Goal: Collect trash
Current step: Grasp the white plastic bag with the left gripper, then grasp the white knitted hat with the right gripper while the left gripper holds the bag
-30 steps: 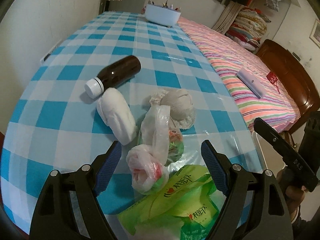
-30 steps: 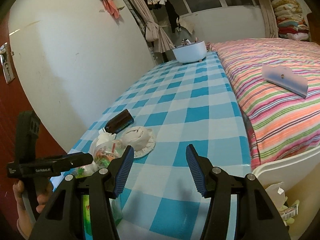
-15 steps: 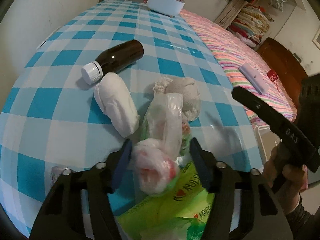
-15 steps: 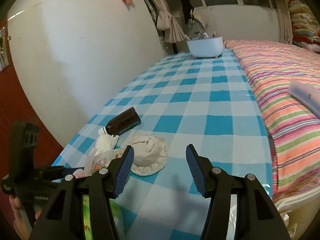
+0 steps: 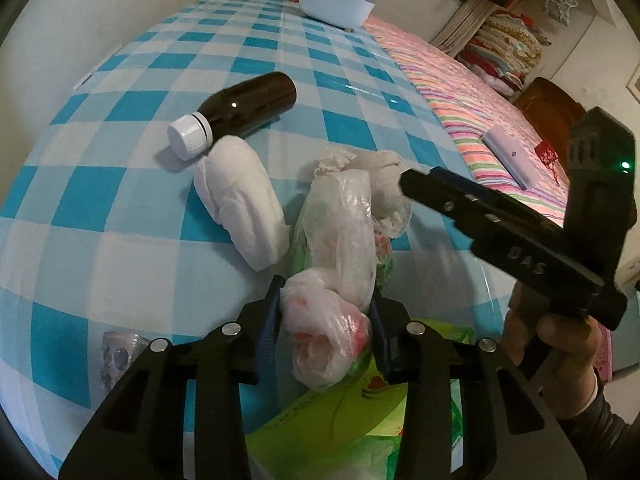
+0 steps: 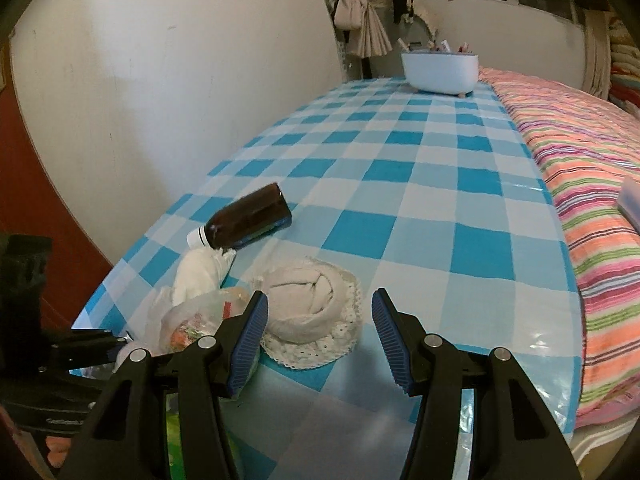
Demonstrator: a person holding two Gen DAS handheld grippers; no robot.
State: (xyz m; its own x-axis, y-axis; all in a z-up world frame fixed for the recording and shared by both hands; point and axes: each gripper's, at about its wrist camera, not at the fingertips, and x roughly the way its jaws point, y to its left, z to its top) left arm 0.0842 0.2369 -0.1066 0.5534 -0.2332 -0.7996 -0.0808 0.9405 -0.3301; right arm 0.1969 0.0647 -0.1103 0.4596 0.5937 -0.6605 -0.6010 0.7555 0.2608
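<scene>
My left gripper (image 5: 325, 312) is shut on a knotted clear plastic bag (image 5: 328, 320) with red and green scraps inside; the bag stretches forward on the table. A green plastic trash bag (image 5: 352, 424) lies just under the gripper. A white wad (image 5: 240, 204), a brown bottle with a white cap (image 5: 240, 112) and a rolled beige cloth (image 5: 384, 184) lie beyond. My right gripper (image 6: 318, 338) is open and empty, just in front of the rolled cloth (image 6: 308, 300) on its lace doily. The bottle (image 6: 250, 222), the wad (image 6: 200, 276) and the plastic bag (image 6: 192, 316) lie to its left.
The table has a blue checked cloth (image 6: 420, 184). A white tub (image 6: 440, 66) with small items stands at its far end. A striped bed (image 6: 592, 184) runs along the right side. A wall (image 6: 160, 80) borders the left. A small patterned cup (image 5: 116, 356) sits near the front edge.
My left gripper has closed from wide open onto the knotted plastic bag. My right gripper has moved forward and left toward the rolled cloth, still open.
</scene>
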